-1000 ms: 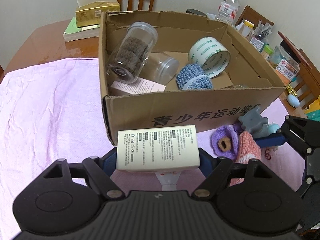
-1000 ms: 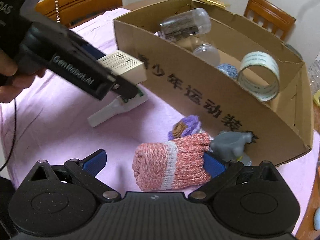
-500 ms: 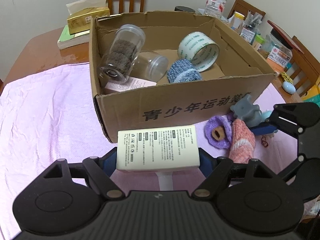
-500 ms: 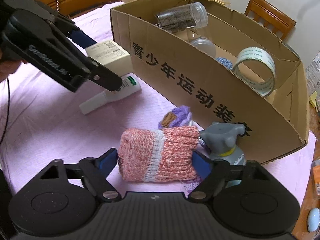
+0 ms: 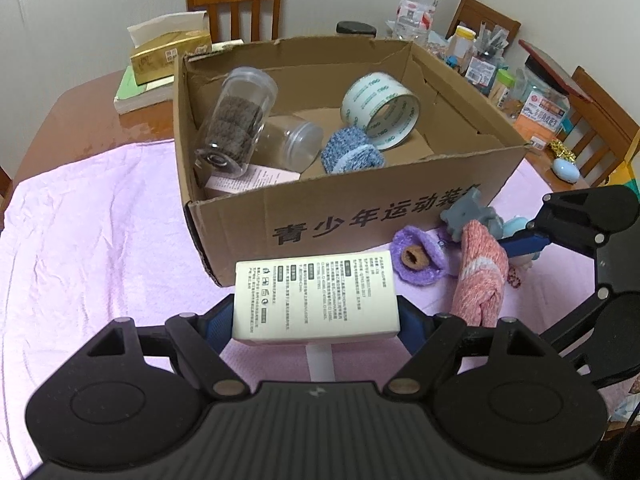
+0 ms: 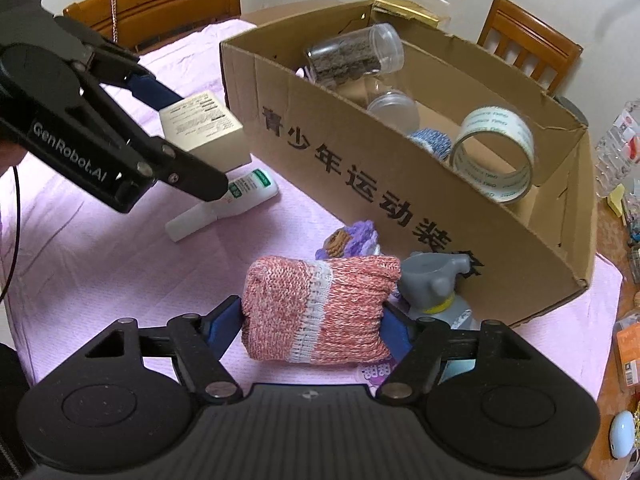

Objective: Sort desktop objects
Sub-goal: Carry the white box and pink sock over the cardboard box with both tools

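Observation:
My left gripper (image 5: 316,320) is shut on a white printed carton (image 5: 316,296) and holds it off the pink cloth, just in front of the cardboard box (image 5: 360,220). My right gripper (image 6: 312,320) is closing on a pink knitted roll (image 6: 320,312), and both blue pads touch its ends. The roll lies on the cloth beside a purple knitted roll (image 6: 348,240) and a grey elephant toy (image 6: 432,276). A white tube (image 6: 228,204) lies under the left gripper. Inside the box are a jar of brown pads (image 5: 236,128), a clear jar (image 5: 296,144), a tape roll (image 5: 380,108) and a blue knitted roll (image 5: 352,152).
A pink cloth (image 5: 80,240) covers the near part of the wooden table. Behind the box stand a tissue box (image 5: 168,52) on a book and a water bottle (image 5: 416,4). Jars and small clutter (image 5: 520,88) crowd the far right, and wooden chairs ring the table.
The right jaws have drawn in until both pads meet the pink roll. The left gripper has risen a little with the white carton, so the tube beneath it shows more.

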### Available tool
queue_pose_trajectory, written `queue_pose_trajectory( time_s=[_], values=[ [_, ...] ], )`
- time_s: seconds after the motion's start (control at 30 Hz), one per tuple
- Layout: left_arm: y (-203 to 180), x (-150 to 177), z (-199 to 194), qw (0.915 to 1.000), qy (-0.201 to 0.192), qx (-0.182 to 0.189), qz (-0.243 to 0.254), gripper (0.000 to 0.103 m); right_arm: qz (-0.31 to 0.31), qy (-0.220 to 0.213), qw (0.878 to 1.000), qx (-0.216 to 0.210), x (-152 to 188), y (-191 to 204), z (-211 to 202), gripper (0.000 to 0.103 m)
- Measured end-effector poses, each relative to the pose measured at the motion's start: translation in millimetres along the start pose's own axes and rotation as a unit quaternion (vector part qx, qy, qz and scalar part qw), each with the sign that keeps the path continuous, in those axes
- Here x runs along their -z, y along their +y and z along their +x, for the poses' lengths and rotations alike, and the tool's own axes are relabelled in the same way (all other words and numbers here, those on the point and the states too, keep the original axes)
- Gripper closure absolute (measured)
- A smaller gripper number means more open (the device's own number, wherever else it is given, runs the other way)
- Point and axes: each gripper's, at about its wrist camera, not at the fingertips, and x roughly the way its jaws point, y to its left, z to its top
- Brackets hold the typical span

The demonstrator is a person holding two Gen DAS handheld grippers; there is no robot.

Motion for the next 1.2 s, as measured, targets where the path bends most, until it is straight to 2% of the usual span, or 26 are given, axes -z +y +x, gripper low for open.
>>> queue_pose_trajectory(
  time_s=[0.5, 0.93, 1.2],
  values=[
    [-11, -11, -35, 0.9989, -0.027, 0.013, 0.036, 0.023, 0.009, -0.022, 1.000, -0.006, -6, -9, -44, 0.026],
    [-16, -41, -52, 0.9960, -0.063, 0.018, 0.061, 0.023, 0.004, -0.059, 0.998, 0.017, -27, -31, -78, 0.026],
    [-11, -66, -48, 0.9944, -0.074, 0.002, 0.075, 0.023, -0.017, -0.075, 0.996, 0.040, -46, -48, -87, 0.026]
  ],
)
